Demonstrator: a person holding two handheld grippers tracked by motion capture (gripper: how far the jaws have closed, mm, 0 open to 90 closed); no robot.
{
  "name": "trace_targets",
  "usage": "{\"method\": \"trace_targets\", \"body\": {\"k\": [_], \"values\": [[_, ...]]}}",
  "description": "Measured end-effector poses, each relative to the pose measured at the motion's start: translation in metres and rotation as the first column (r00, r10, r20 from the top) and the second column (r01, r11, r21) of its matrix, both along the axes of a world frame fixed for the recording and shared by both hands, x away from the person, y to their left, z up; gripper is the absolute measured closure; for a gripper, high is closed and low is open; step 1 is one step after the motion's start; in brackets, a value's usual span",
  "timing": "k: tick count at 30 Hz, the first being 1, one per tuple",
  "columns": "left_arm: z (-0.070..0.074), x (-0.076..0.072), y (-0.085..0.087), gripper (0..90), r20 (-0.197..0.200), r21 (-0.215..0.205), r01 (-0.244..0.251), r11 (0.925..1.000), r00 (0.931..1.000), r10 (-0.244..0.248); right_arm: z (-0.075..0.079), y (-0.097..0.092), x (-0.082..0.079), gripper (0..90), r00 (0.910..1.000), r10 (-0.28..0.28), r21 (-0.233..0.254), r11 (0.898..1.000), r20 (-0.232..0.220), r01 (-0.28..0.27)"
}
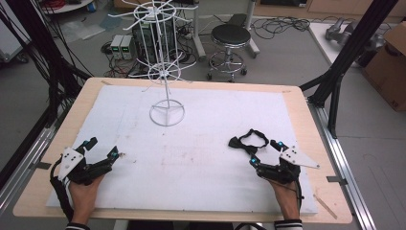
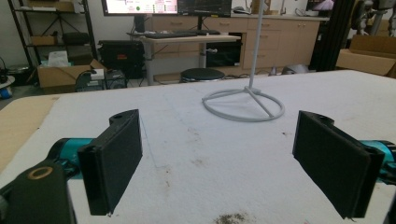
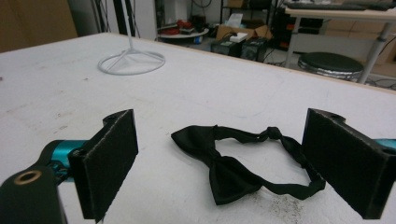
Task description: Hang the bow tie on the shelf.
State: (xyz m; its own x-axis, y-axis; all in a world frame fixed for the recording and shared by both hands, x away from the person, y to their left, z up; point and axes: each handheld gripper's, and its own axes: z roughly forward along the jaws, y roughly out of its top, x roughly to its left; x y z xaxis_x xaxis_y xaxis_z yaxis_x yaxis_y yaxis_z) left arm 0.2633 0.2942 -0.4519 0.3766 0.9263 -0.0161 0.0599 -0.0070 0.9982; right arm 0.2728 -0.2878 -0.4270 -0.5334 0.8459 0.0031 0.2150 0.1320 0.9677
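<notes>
- Right gripper (image 1: pixel 265 151): jaws spread wide, nothing between the pads, resting low over the white mat (image 1: pixel 201 158) at about 4 o'clock of the table.
- Bow tie (image 1: pixel 247 141): black, flat on the mat, just beyond the right jaw tips at 12 o'clock from them; apart, no contact seen. In the right gripper view the bow tie (image 3: pixel 233 161) sits framed between the two jaws, bow knot nearer, strap loop trailing to 3 o'clock.
- Long axis of the bow tie: roughly across the jaw line, 9 to 3 o'clock in the right gripper view; straight advance judged enough to bracket the bow.
- Left gripper (image 1: pixel 100 148): jaws likewise wide apart and empty, at about 8 o'clock of the table, well apart from the bow tie. Right hand clearly nearer.
- Wire display stand (image 1: pixel 165 72): white, upright, ring base at 12 o'clock of the mat, well beyond both grippers; likely hanging place.
- Obstacles: none between right jaws and bow tie; bare mat between tie and stand.
- Stool (image 1: pixel 231 43) on the floor beyond the table, irrelevant.
</notes>
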Motion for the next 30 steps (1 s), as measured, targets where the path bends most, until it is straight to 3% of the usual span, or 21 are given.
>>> {"method": "trace_targets", "body": {"k": [4, 10, 17, 25, 26, 27, 28, 30], "values": [[0.000, 0.000, 0.000, 16.2, 0.000, 0.000, 0.000, 1.0000, 1.0000, 0.000, 0.007, 0.002, 0.006, 9.9, 0.9991, 0.011, -0.041, 0.999, -0.040, -0.013], [0.000, 0.000, 0.000, 16.2, 0.003, 0.000, 0.001, 1.0000, 1.0000, -0.001, 0.018, 0.007, 0.016, 9.9, 0.9954, 0.028, -0.169, 0.985, -0.092, -0.043], [0.000, 0.000, 0.001, 16.2, 0.004, -0.002, 0.003, 1.0000, 1.0000, -0.003, 0.023, 0.012, 0.029, 9.9, 0.9856, 0.065, -0.208, 0.973, -0.156, -0.097], [0.000, 0.000, 0.001, 16.2, 0.005, -0.006, 0.005, 1.0000, 1.0000, -0.005, 0.027, 0.013, 0.045, 9.9, 0.9658, 0.079, -0.230, 0.964, -0.247, -0.137], [0.000, 0.000, 0.001, 16.1, 0.004, -0.006, 0.005, 1.0000, 1.0000, -0.005, 0.029, 0.015, 0.050, 9.9, 0.9577, 0.079, -0.239, 0.960, -0.277, -0.148], [0.000, 0.000, 0.001, 16.2, 0.004, -0.006, 0.005, 1.0000, 1.0000, -0.005, 0.029, 0.015, 0.050, 9.9, 0.9577, 0.079, -0.239, 0.960, -0.277, -0.148], [0.000, 0.000, 0.001, 16.2, 0.005, -0.007, 0.004, 1.0000, 1.0000, -0.004, 0.031, 0.018, 0.055, 10.0, 0.9495, 0.084, -0.250, 0.954, -0.302, -0.164], [0.000, 0.000, 0.001, 16.2, 0.006, -0.010, 0.004, 0.9999, 1.0000, -0.004, 0.032, 0.021, 0.060, 10.0, 0.9430, 0.086, -0.267, 0.947, -0.322, -0.177]]}}
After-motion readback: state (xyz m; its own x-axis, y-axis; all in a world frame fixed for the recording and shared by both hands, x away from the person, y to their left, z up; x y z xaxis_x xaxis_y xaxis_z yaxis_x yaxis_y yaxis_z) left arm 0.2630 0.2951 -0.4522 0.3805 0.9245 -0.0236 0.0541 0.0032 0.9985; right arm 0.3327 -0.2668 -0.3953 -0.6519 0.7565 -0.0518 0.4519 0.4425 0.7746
